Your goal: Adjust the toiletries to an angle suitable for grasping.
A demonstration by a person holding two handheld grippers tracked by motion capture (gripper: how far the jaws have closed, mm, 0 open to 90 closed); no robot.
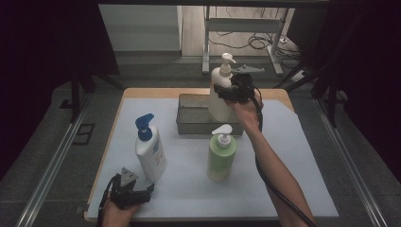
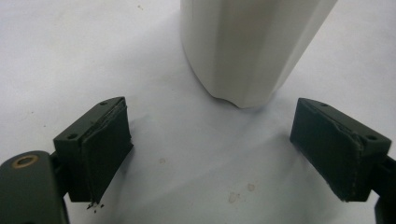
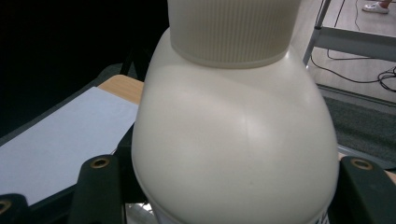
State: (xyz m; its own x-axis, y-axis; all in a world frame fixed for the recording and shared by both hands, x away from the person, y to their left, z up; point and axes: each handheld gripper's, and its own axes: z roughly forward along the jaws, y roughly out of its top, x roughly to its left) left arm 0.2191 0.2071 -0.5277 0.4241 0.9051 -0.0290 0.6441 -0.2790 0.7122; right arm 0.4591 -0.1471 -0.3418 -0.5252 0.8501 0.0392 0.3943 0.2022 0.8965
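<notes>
Cream-white plastic, the pump bottle [image 1: 220, 92] is clamped upright between the jaws of the right gripper [image 1: 226, 90], which grasps it around the body below the shoulder and holds it over the grey metal tray [image 1: 189, 116], its base at the tray's right end. In the right gripper view the bottle's [image 3: 236, 140] shoulder and ribbed collar rise between the two jaws, which hug its sides. Nearer the person than the tray, a green pump bottle [image 1: 221, 155] stands on the pale sheet covering the desk [image 1: 137, 92]; left of it stands a white bottle with a blue pump [image 1: 149, 149]. The left gripper [image 1: 150, 188] rests well short of the tray, just beside the blue-pumped bottle, jaws spread wide and grasping nothing; its own view shows that bottle's base [image 2: 247, 51] beyond the parted pads [image 2: 105, 154]
</notes>
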